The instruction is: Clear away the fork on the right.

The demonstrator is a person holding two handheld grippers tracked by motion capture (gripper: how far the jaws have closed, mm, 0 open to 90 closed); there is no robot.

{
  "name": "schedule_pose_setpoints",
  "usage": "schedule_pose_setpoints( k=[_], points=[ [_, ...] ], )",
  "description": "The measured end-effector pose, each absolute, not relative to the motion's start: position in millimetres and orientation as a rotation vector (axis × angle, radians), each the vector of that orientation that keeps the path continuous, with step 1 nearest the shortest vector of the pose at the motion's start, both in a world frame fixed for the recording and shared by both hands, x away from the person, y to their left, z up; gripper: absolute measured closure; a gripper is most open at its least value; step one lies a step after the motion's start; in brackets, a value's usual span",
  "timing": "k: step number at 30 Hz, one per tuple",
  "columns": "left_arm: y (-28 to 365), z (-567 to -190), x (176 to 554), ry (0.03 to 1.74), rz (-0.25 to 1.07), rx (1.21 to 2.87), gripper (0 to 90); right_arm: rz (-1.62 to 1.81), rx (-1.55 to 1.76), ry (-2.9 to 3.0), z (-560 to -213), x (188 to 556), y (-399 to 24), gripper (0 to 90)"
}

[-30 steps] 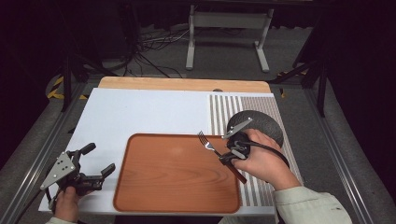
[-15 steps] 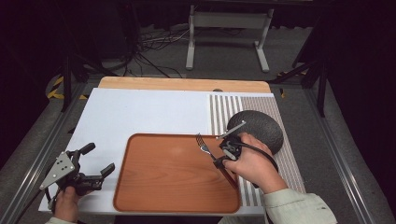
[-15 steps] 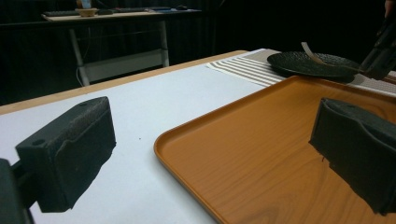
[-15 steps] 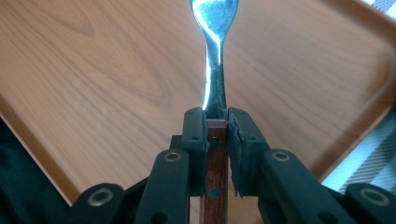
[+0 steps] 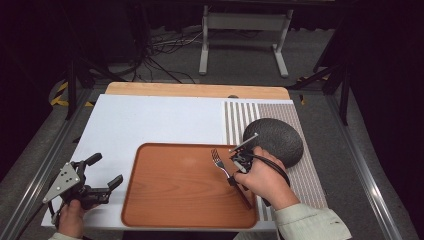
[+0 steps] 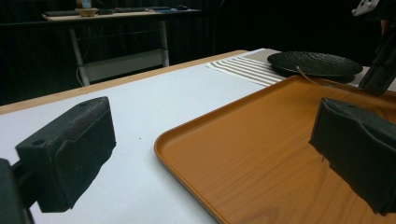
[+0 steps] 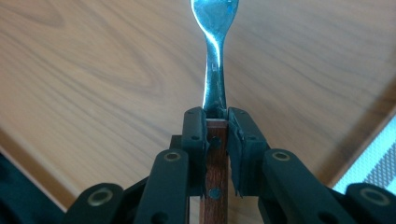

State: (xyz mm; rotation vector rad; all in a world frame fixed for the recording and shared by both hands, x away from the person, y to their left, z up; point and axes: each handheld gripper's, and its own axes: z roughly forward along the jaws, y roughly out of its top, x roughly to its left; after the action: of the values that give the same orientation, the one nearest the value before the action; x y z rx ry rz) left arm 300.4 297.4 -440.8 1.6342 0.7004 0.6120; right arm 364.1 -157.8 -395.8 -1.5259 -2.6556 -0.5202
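The brown wooden tray (image 5: 185, 192) lies on the white surface (image 5: 150, 120) with nothing resting flat in it; above its right part the fork (image 5: 220, 162) is carried by the right tool (image 5: 239, 167), tines pointing away from the person toward the tray's far edge. In the right gripper view the two jaws are narrow and clamped on the fork's wooden handle (image 7: 215, 168), just below where the metal neck begins. A dark round plate (image 5: 274, 140), with nothing on it, sits on the striped mat (image 5: 240, 117) just beside the tray's far right corner.

The fork's tines are cut off at the top of the right gripper view, and in the high view the hand covers most of the handle (its end is hard to make out).

The left tool (image 5: 102, 172) rests off the tray's left edge, jaws wide apart and holding nothing.

Since a second ago the right hand and fork have come lower and nearer the person over the tray; the left tool has stayed put.
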Motion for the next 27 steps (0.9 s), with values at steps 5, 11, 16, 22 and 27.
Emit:
schedule_pose_setpoints(
  k=[5, 11, 16, 22, 27],
  points=[
    [298, -441, 300, 0.701, 0.615, 1.633, 0.8, -0.484, -1.566, -2.629, -400, 365, -157, 78.4],
    [298, -440, 301, 0.696, 0.620, 1.634, 0.8, -0.451, -1.595, -2.606, -405, 365, -156, 78.4],
    [298, -440, 300, 0.699, 0.617, 1.634, 0.8, -0.440, -1.601, -2.592, -407, 364, -155, 78.4],
    [298, -440, 300, 0.699, 0.616, 1.633, 0.8, -0.421, -1.622, -2.569, -411, 365, -154, 78.3],
    [297, -440, 300, 0.697, 0.611, 1.636, 0.8, -0.423, -1.623, -2.567, -412, 365, -153, 78.3]
  ],
)
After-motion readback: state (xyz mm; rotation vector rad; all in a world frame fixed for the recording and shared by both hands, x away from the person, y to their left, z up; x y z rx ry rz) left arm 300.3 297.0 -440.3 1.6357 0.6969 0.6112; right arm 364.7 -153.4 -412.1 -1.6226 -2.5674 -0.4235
